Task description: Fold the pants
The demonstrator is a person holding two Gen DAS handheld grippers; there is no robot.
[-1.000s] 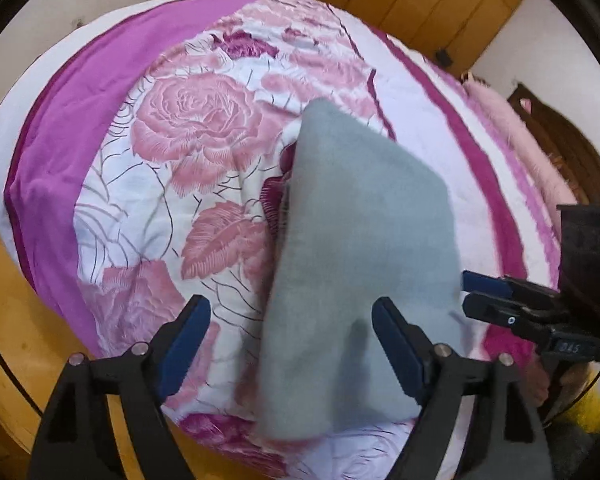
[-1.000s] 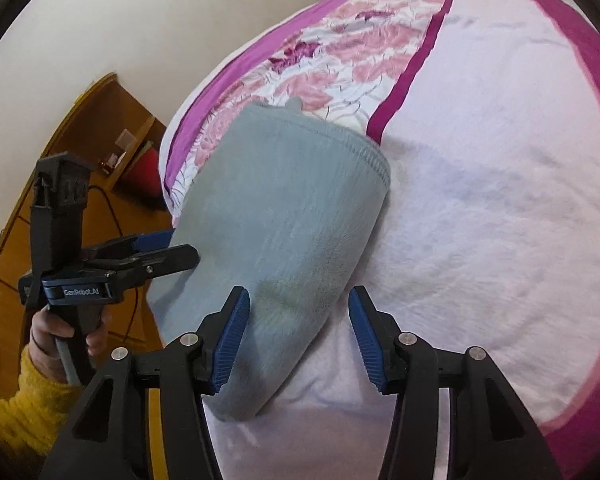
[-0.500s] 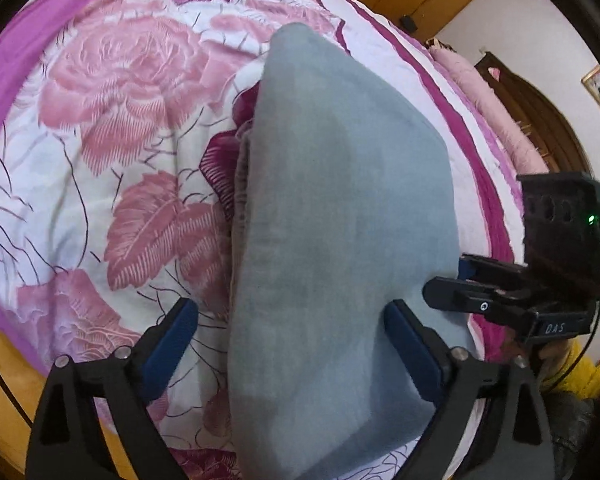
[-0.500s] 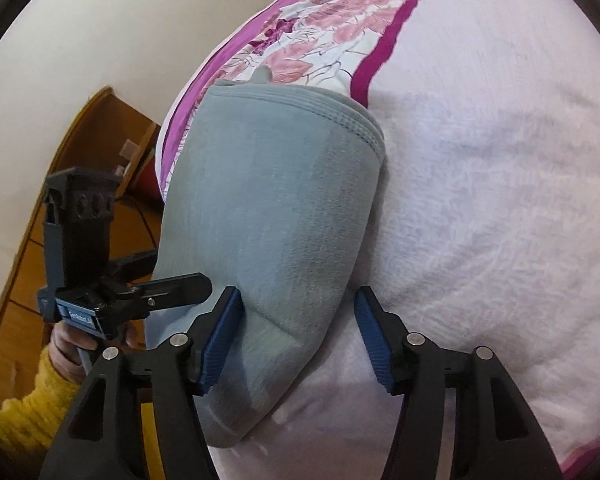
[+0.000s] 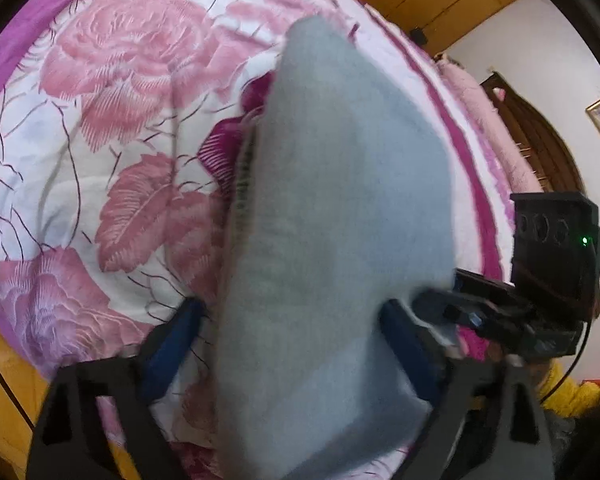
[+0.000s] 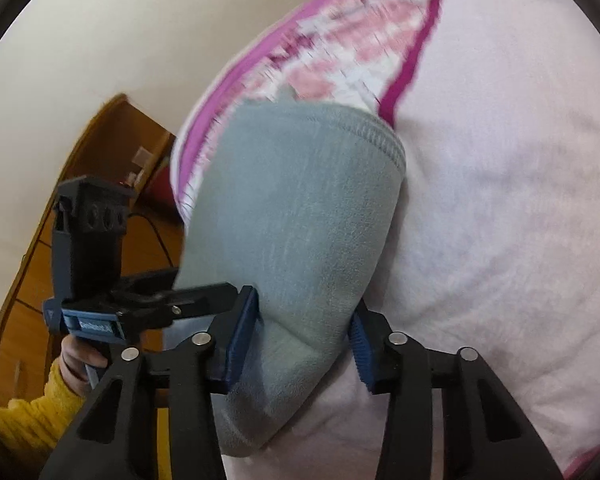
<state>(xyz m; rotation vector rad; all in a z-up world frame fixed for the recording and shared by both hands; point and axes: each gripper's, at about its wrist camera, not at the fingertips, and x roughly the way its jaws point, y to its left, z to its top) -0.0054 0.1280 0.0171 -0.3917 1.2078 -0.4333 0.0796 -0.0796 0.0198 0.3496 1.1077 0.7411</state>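
- The pants [image 5: 340, 240], grey-blue and fleecy, lie folded into a thick bundle on the bed [image 5: 112, 128], reaching from its near edge in toward the middle
- The bundle rests where the rose-printed part of the bedspread meets the plain pale-pink part [image 6: 500, 200], a magenta stripe [image 6: 420, 40] running between the two beyond it
- In the right wrist view the ribbed, stitched waistband [image 6: 376, 136] forms the far end of the bundle, and the near end hangs slightly over the near edge of the bed
- Left gripper [image 5: 292, 344]: the jaws stand wide and are closing, the near end of the pants lies between them; the blue pads [image 5: 172, 344] sit at either side of the cloth, and the blurred picture does not let me tell whether they press on it
- Right gripper [image 6: 304, 344]: the jaws are about half open and closing, with the near right part of the bundle between them; both blue pads [image 6: 240, 340] lie against the fabric, which is pinched in and creased between them
- From the left wrist view the right gripper shows at the right side of the bundle, a green light lit on its black body
- From the right wrist view the left gripper shows at the left side of the bundle, held by a hand [image 6: 80, 356] in a yellow knitted sleeve [image 6: 32, 412]
- Beyond the left edge of the bed stand a cream wall and brown wooden furniture [image 6: 100, 152]
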